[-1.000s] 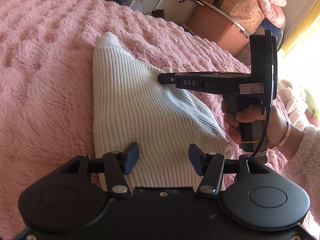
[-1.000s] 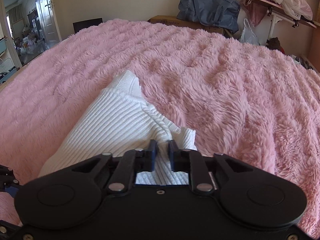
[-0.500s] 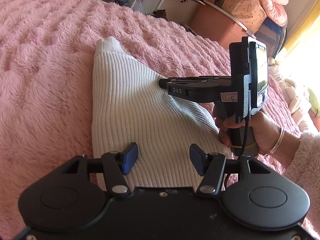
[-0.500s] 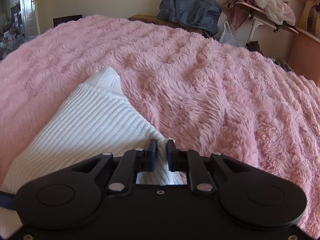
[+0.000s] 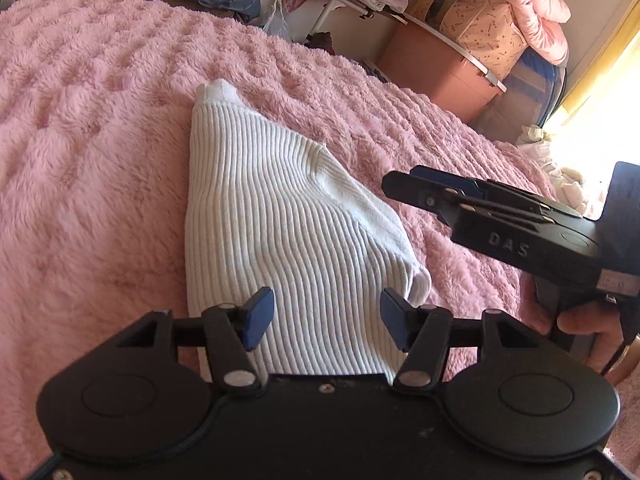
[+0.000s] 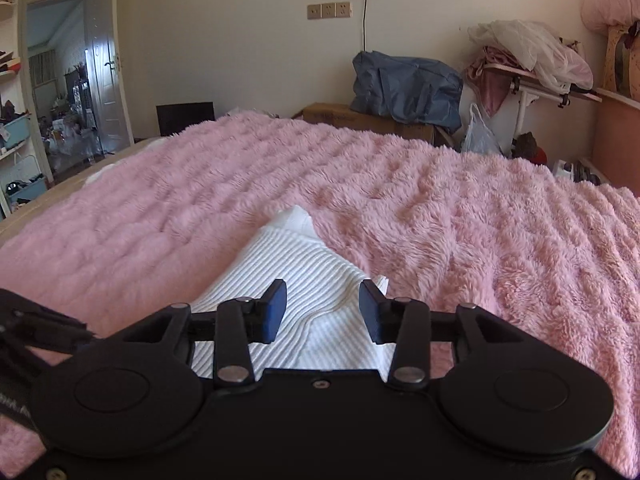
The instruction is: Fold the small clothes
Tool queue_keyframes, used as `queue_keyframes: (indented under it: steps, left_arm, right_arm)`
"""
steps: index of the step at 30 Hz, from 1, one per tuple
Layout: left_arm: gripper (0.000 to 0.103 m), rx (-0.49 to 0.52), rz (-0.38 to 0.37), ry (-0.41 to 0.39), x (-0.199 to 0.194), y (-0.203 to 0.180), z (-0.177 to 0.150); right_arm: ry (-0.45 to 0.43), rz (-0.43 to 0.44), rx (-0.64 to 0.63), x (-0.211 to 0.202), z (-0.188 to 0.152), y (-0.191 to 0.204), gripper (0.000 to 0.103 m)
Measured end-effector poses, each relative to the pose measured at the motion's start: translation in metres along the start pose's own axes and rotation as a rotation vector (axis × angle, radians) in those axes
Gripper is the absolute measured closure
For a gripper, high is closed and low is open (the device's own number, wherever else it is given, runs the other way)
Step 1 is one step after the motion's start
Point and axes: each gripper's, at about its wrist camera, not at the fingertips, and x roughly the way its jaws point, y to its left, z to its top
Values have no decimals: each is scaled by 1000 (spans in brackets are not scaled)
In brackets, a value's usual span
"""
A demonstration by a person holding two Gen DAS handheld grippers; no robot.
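Observation:
A white ribbed knit garment (image 5: 280, 232) lies folded on the pink fluffy blanket (image 5: 92, 168). It also shows in the right wrist view (image 6: 304, 280). My left gripper (image 5: 326, 318) is open and empty, just above the garment's near edge. My right gripper (image 6: 322, 310) is open and empty, raised above the garment's right side. It appears in the left wrist view (image 5: 394, 188) to the right of the garment, apart from it, held by a hand.
The blanket (image 6: 480, 232) covers the whole bed. Beyond the far edge stand a blue bag (image 6: 404, 84) on a cardboard box, a rack with clothes (image 6: 532, 64) and a brown storage box (image 5: 436, 76). An open doorway (image 6: 60, 92) is at the left.
My right gripper has let go of the garment's corner, opened, and pulled back up to the right. The garment now lies flat. My left gripper has stayed open.

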Motion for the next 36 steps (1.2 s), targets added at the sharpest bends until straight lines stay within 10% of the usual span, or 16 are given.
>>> queue_keyframes:
  steps: [12, 21, 36]
  left_arm:
    - [41, 19, 16, 103, 21, 4, -35]
    - [41, -86, -172, -25, -42, 50, -1]
    - [41, -597, -439, -40, 9, 169, -9]
  right_arm:
    - [94, -24, 58, 6, -67, 7, 68]
    - [30, 206, 471, -38, -62, -55, 59]
    - [149, 404, 894, 18, -120, -114, 48]
